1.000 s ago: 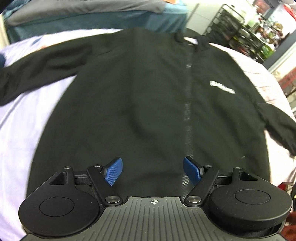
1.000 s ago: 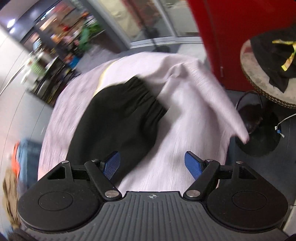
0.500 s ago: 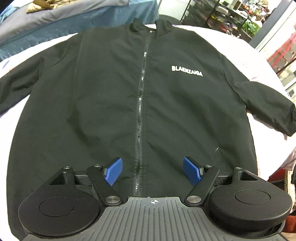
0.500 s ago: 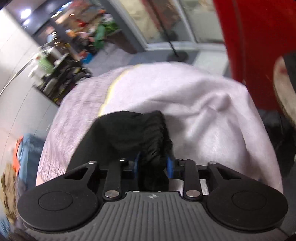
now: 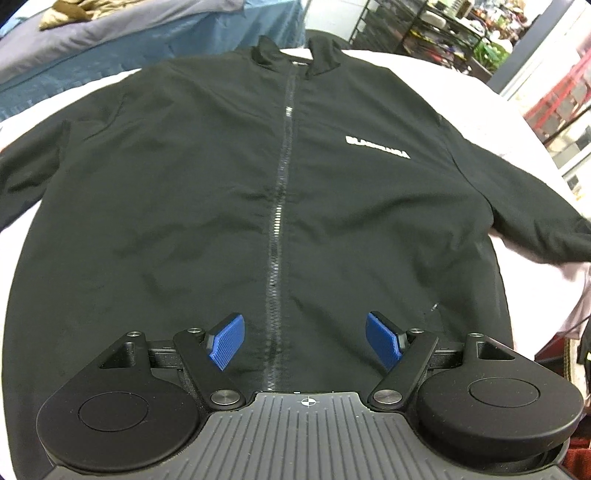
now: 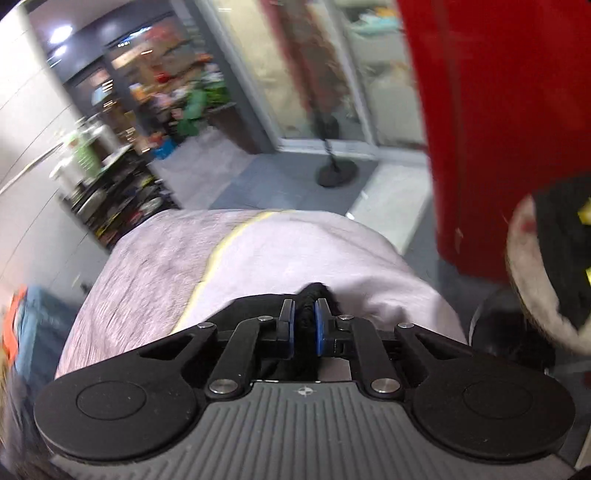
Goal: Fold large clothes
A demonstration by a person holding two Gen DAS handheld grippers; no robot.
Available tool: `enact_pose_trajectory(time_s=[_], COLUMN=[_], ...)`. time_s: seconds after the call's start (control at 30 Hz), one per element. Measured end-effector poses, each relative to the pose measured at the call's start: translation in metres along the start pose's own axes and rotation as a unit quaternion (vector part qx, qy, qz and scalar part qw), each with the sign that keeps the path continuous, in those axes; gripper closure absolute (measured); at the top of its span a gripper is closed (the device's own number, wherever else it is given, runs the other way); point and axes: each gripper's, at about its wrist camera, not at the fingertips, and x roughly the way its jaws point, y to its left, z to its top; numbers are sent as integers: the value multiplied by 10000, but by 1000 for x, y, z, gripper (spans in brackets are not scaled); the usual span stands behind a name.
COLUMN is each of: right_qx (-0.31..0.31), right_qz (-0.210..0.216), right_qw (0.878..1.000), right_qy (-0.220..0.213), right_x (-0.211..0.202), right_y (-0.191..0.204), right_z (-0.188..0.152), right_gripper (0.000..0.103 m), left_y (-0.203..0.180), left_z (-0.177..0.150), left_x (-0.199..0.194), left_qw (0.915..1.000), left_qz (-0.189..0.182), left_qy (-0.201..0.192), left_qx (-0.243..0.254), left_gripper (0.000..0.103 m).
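A black zip-up jacket [image 5: 229, 184] with a white chest logo lies front up, spread flat on a pale lilac sheet [image 5: 498, 122]. My left gripper [image 5: 304, 341] is open and empty, hovering over the jacket's lower hem beside the zipper [image 5: 279, 229]. In the right wrist view my right gripper [image 6: 304, 325] is shut on the black cuff of the jacket's sleeve [image 6: 314, 291], lifted a little above the sheet [image 6: 155, 266]. The rest of that sleeve is hidden under the gripper.
A blue-covered bed [image 5: 155, 48] with grey bedding stands behind the jacket. Black wire shelves [image 5: 436, 33] stand at the back right. In the right wrist view a red panel [image 6: 498, 110], a fan stand [image 6: 338, 173] and a round side table [image 6: 524, 251] with dark clothes flank the sheet's edge.
My right gripper closed on the sleeve cuff and has pulled it up and back. The left view has shifted right, from the jacket's left side to its zipper, and moved in closer.
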Motion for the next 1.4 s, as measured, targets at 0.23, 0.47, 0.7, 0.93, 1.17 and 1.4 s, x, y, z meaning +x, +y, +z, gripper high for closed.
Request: enact_pose_trajectory(time_s=[0.23,0.47,0.7,0.93,1.17,1.4], right_qx=[-419,-1415,-2148,-2835,-3111,-3845], right_qz=[55,987,2309,3307,3643,3364], right_qw=[9991,9849,9453,8871,8488,8319], right_qy=[-19,159,834,1531,2238,2165], right_x=[-7,-29,-42,-61,-70,-66], right_y=[43,135,259,377,453,491], right_z=[-4,-25,-92,-186,-265,-337], right_gripper=[90,91,91,91,91,90], left_y=[37,54,62,87,119,142], left_z=[-12,-18,-22,-36,-59,-76], left_x=[-6,-6,-10,-20,-31,-40], left_qw=[9982,9975,9976,9953,9901,9844], left_qz=[73,34,-127,-60,126,274], left_qy=[-70,-108,-217,-296,-324,-304], left_qx=[-596,-698,-649,-920,-1359,-1714], left_gripper=[0,0,0,0,0,0])
